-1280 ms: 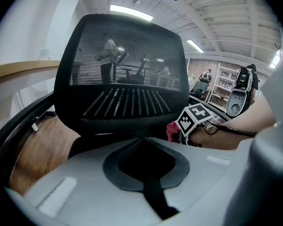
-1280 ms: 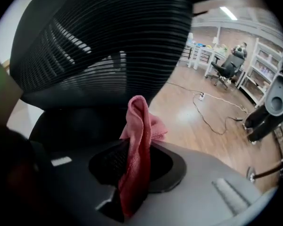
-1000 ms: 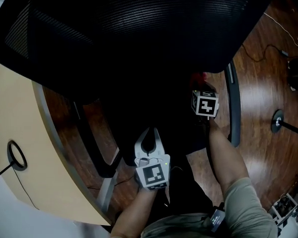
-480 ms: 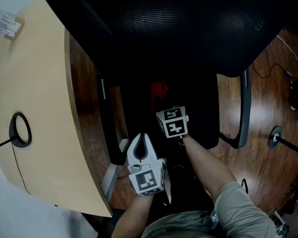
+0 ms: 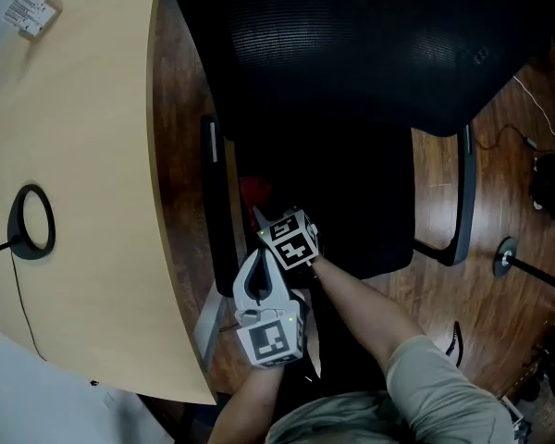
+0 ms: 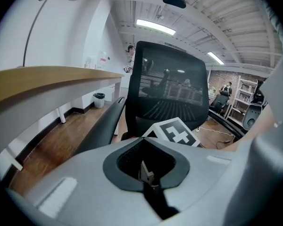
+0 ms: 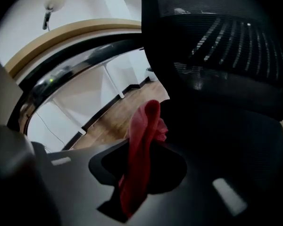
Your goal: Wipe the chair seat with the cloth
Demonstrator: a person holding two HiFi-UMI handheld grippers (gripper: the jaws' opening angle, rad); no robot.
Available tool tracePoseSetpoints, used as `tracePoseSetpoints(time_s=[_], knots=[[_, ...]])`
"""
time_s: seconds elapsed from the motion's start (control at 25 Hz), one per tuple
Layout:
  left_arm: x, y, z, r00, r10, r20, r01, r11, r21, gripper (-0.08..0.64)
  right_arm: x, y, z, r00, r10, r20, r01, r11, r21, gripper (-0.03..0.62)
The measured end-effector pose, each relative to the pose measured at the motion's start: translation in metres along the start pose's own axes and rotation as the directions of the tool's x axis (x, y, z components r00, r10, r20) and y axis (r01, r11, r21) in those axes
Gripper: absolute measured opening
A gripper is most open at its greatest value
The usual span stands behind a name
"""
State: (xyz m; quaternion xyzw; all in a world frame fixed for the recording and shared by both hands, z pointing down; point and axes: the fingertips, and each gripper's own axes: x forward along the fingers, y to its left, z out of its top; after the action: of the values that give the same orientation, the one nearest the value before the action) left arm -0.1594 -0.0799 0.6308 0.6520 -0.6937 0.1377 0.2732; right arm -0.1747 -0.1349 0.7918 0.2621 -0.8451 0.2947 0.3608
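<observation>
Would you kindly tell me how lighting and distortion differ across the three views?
Head view: dim, the black seat almost featureless, the red cloth just visible. Left gripper view: bright, with fisheye bending the desk edge. Right gripper view: dark, the cloth close and soft.

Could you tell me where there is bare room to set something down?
The pale wooden desk is bare between the black ring and the small white label. The black chair seat is open centrally. Crowded: its near corner, where the right gripper, clamping the red cloth, sits by the left gripper.
</observation>
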Motion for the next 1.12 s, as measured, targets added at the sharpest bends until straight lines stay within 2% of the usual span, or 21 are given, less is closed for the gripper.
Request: tracePoseSetpoints(time_s=[0.32,0.48,0.64,0.88,1.12], knots=[[-0.015,-0.006,-0.007,0.998,-0.063,-0.033,0.064,0.997,0.05,0.005,0.011,-0.012,-0.016,0.997,-0.059,-0.043,0.06,0.998,0.022,0.081],[0.004,-0.016,-0.008,0.999,-0.034,-0.039,0.036,0.999,0.036,0.005,-0.009,-0.054,-0.021,0.994,-0.1,-0.03,0.102,0.993,0.056,0.081],[0.027,-0.055,0.005,0.998,-0.063,-0.029,0.064,0.996,0.055,0.005,-0.047,-0.122,-0.04,0.982,-0.185,-0.032,0.187,0.975,0.12,0.08],[0.057,-0.142,0.014,0.984,-0.175,-0.038,0.178,0.979,0.097,0.005,-0.116,-0.227,-0.076,0.942,-0.331,-0.046,0.333,0.915,0.228,0.08],[0.073,-0.219,0.002,0.96,-0.271,-0.069,0.278,0.952,0.126,0.005,-0.178,-0.299,-0.13,0.876,-0.469,-0.112,0.475,0.801,0.364,0.08]])
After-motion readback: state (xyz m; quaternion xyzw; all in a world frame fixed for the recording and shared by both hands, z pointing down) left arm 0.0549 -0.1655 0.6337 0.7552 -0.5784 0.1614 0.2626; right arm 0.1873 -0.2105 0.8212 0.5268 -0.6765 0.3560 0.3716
